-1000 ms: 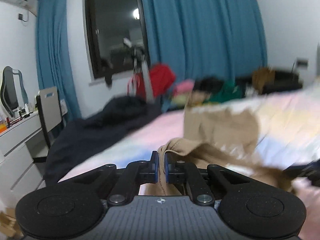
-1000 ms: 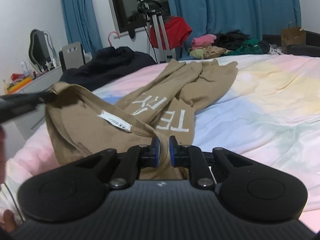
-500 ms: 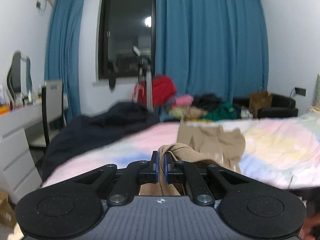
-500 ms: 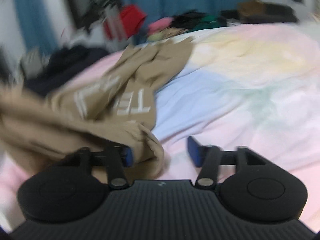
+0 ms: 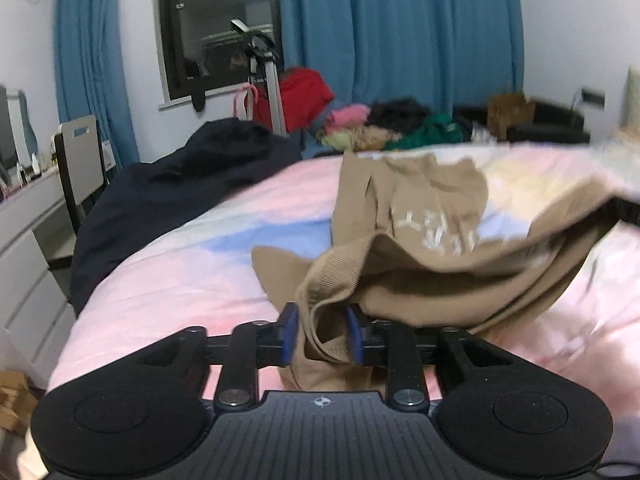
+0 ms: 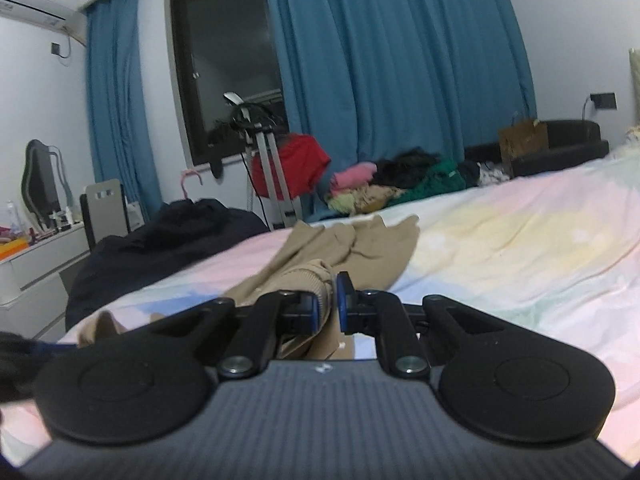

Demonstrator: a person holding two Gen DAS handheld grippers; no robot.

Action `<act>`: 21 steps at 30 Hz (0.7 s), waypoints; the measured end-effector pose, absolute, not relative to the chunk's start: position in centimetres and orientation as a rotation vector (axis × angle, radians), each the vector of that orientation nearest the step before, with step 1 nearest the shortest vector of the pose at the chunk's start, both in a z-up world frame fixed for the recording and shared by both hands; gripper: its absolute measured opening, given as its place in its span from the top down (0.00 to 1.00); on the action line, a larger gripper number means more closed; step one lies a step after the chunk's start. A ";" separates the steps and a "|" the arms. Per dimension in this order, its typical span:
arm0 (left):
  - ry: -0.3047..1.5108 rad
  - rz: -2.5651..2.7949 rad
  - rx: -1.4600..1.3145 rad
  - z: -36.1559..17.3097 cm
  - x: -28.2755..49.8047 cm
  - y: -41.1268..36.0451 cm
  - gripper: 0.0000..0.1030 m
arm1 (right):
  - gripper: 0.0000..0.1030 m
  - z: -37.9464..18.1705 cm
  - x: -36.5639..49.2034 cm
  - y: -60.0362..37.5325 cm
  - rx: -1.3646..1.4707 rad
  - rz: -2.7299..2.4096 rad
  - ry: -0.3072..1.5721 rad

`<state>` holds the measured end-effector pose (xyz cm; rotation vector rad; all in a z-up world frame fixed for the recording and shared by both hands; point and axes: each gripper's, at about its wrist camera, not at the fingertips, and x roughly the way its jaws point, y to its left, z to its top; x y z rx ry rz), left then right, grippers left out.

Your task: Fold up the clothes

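A tan garment [image 5: 420, 216] with white lettering lies crumpled on the pastel bed sheet [image 5: 180, 280]. Its ribbed edge runs between the blue pads of my left gripper [image 5: 321, 336]. Those jaws are opening, and the cloth sits loosely in the gap. From there the fabric stretches up and right toward a dark blurred shape at the frame edge. In the right wrist view, my right gripper [image 6: 327, 306] is shut on another ribbed fold of the tan garment [image 6: 360, 248]. The rest of the garment trails away across the bed sheet [image 6: 520, 248].
A dark garment heap [image 5: 180, 176] covers the bed's far left corner. Mixed clothes [image 5: 392, 128] are piled beyond the bed's end, beside a stand with a red garment [image 5: 296, 96]. White drawers [image 5: 24, 272] and a chair [image 5: 78, 160] stand left of the bed.
My left jaws, shut on the tan cloth before, now stand apart, and that gripper has sunk toward the bed. My right jaws opened wide half a second ago and have shut on a ribbed fold.
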<state>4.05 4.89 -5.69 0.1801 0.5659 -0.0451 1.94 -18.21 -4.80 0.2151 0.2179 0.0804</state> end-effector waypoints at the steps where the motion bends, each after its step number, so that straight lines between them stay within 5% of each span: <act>1: 0.579 -0.030 0.199 -6.2 4.5 4.6 0.60 | 0.88 -4.7 1.9 -18.3 0.217 0.081 0.215; 8: 0.624 0.232 0.147 -8.2 8.4 5.8 0.53 | 0.88 -4.7 1.9 -19.0 0.229 0.058 0.225; 12: 0.488 0.320 0.021 -6.7 7.0 7.3 0.46 | 0.86 -5.9 3.5 -18.6 0.181 0.024 0.336; 14: 0.398 0.354 0.060 -6.0 6.1 6.8 0.42 | 0.77 -7.0 4.7 -18.4 0.159 0.004 0.412; 18: 0.305 0.385 0.086 -5.3 5.0 6.3 0.40 | 0.35 -9.5 6.7 -17.8 0.101 -0.044 0.552; 21: 0.303 0.364 0.048 -4.5 4.3 6.2 0.36 | 0.29 -10.1 6.8 -18.2 0.097 -0.070 0.592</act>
